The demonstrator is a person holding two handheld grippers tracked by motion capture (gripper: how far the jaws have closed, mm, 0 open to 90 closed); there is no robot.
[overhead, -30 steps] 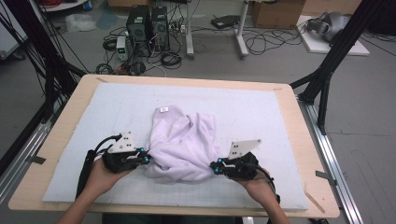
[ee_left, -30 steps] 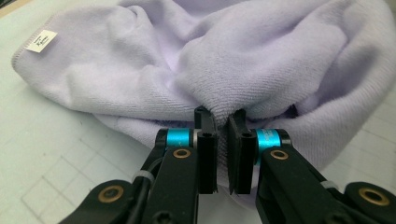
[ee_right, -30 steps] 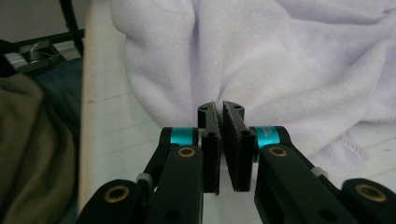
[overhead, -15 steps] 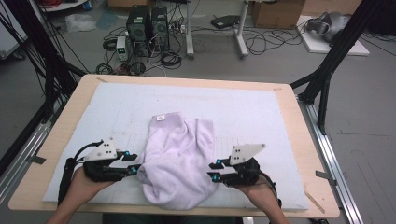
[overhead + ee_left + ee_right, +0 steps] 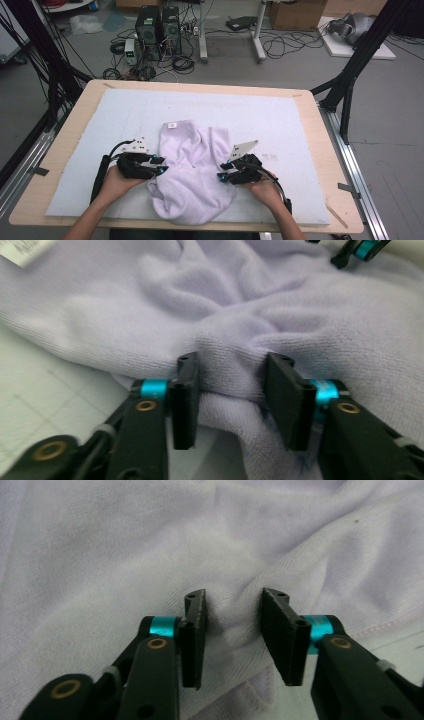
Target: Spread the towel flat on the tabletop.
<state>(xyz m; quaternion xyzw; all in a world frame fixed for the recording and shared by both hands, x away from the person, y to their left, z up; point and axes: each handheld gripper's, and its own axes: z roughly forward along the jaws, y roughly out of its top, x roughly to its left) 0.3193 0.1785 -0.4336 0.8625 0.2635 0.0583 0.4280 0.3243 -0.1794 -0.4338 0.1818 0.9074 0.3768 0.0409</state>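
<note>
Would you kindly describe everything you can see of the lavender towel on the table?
The lavender towel is soft terry-like cloth, crumpled in a heap on the near middle of the white mat, its near edge close to the mat's front edge. A small white label shows at its far corner. The left claw has a bunched fold between its jaws; the right claw straddles a fold near a stitched hem.

Both hands low and near the person, each gripper aimed inward at the other

The left gripper and right gripper lay nearly level, forearms entering from the bottom edge. Each had its jaws partly apart with a bunched fold of cloth between them, after closing a little.
</note>
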